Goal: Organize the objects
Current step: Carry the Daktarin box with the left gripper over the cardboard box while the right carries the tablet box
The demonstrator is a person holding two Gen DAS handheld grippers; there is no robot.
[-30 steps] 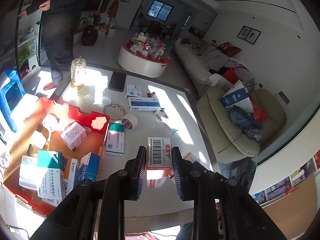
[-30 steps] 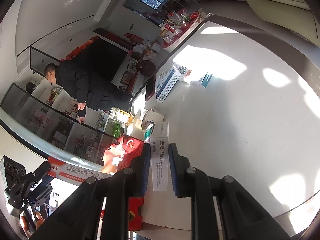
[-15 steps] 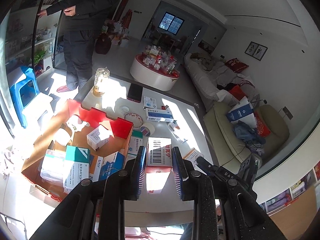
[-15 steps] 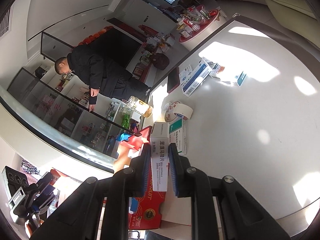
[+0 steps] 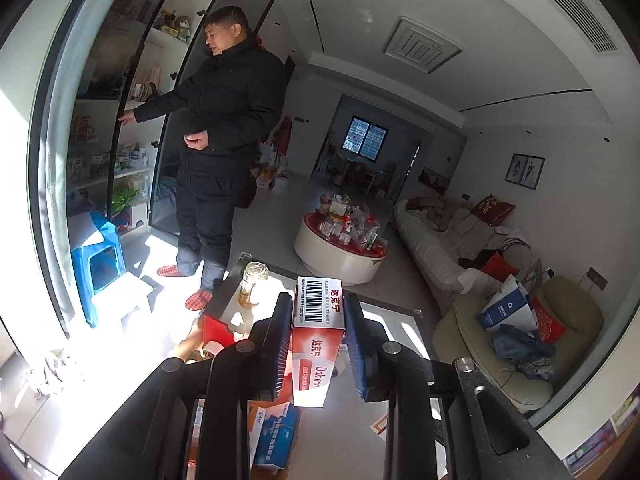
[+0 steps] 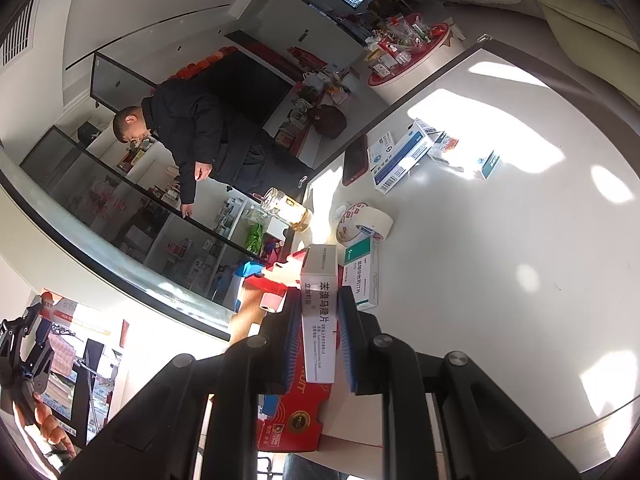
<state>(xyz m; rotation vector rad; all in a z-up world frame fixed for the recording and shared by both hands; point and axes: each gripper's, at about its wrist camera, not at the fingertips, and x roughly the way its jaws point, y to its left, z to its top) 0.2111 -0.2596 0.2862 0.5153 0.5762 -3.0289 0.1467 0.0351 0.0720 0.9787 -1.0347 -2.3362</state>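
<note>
My left gripper (image 5: 316, 344) has swung up and away from the table: a moment ago its camera looked down on the open red carton and the scattered packs, and now it looks out across the room toward the person standing at the glass cabinet (image 5: 120, 128), with only a corner of the red carton (image 5: 218, 326) and a blue pack (image 5: 276, 436) showing low and near. The red-and-white medicine box (image 5: 318, 334) has come up with it, pinched by its long sides between both pads, barcode end pointing away from me. I take that to mean this box is lifted clear and on its way to the carton, not yet put down. My right gripper (image 6: 319, 340) has barely shifted; it is clamped on a slim white medicine box (image 6: 319, 308), held just above the near left edge of the white table (image 6: 500, 280), over the carton's red flap (image 6: 296, 416). Both tools point slightly downward, the right one rolled so the table runs off tilted to the right. Left on the table, farther out, are a green-and-white pack (image 6: 362, 276), a tape roll (image 6: 362, 222), a glass jar (image 6: 286, 210), a phone (image 6: 354, 160) and more boxes (image 6: 400, 156), so sorting is well short of finished.
</note>
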